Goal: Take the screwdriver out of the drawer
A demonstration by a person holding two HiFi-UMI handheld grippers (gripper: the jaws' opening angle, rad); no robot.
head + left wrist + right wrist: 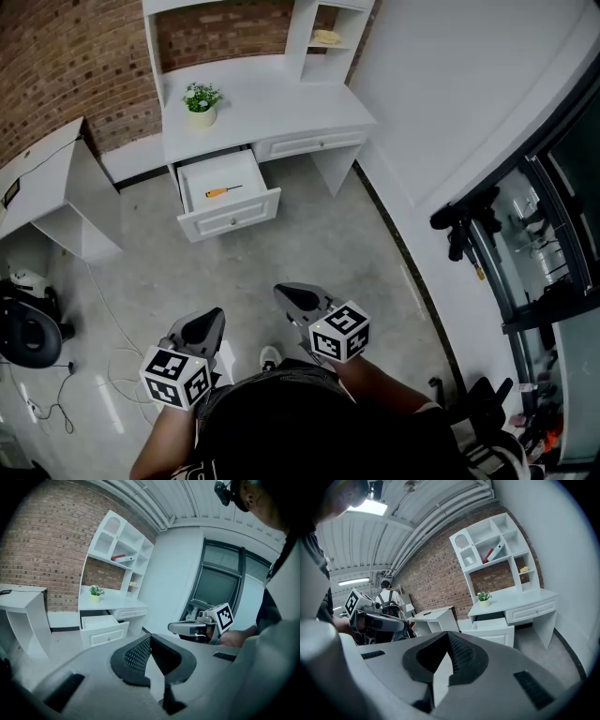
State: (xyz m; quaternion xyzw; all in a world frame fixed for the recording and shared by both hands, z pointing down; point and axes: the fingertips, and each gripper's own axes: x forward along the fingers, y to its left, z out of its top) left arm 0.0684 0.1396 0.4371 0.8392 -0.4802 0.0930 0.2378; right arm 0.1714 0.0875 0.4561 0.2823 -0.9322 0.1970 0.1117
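Observation:
The screwdriver [223, 191], orange-handled with a dark shaft, lies inside the open drawer [234, 214] of the white desk [281, 103] at the far side of the floor. Both grippers are held low near the person's body, well short of the drawer. My left gripper [214, 319] is shut with nothing between its jaws, and so is my right gripper [284, 292]. The left gripper view shows its own closed tips [150, 637], the drawer [101, 629] far off and the right gripper [187, 628] beside it. In the right gripper view the drawer [492, 627] sits beyond the closed tips [447, 634]; the screwdriver is hidden there.
A potted plant [201, 103] stands on the desk top under a shelf unit. A white side table [47, 178] is at the left, with cables [112, 366] and a black object [23, 333] on the floor. Black-framed glass [553, 234] lines the right wall.

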